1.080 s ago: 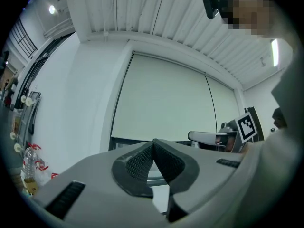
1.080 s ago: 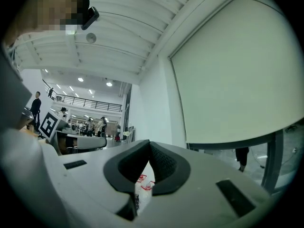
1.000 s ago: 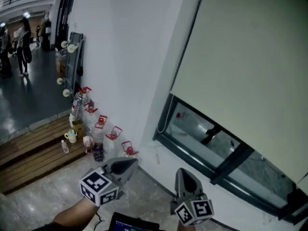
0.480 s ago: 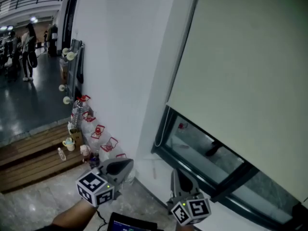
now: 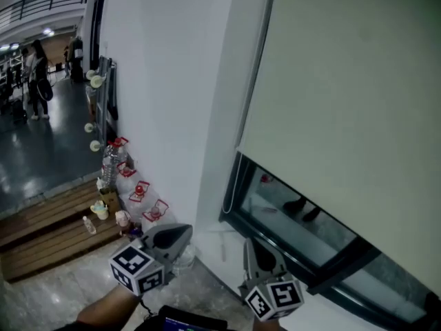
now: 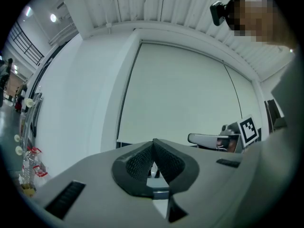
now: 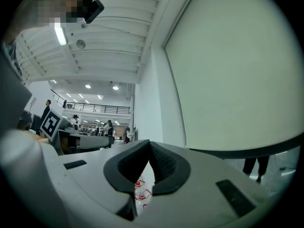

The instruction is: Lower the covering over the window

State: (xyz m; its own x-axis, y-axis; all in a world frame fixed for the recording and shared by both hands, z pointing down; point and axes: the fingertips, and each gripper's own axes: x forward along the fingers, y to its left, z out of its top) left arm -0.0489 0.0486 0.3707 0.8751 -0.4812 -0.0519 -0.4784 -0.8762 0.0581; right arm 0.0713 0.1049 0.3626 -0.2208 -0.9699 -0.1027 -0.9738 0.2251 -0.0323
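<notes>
The left gripper [image 5: 180, 234] is sitting low, tilting up and to the right, its jaws pressing together on nothing. A bare left forearm [image 5: 103, 314] is reaching in behind it. The right gripper [image 5: 251, 248] is hanging just beside, pointing up. Its jaws seem to be touching too, holding nothing.

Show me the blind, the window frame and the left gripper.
blind [image 5: 344, 81], head view, middle of the fabric.
window frame [image 5: 229, 215], head view, lower left corner.
left gripper [image 5: 182, 234], head view, its closed tips.
</notes>
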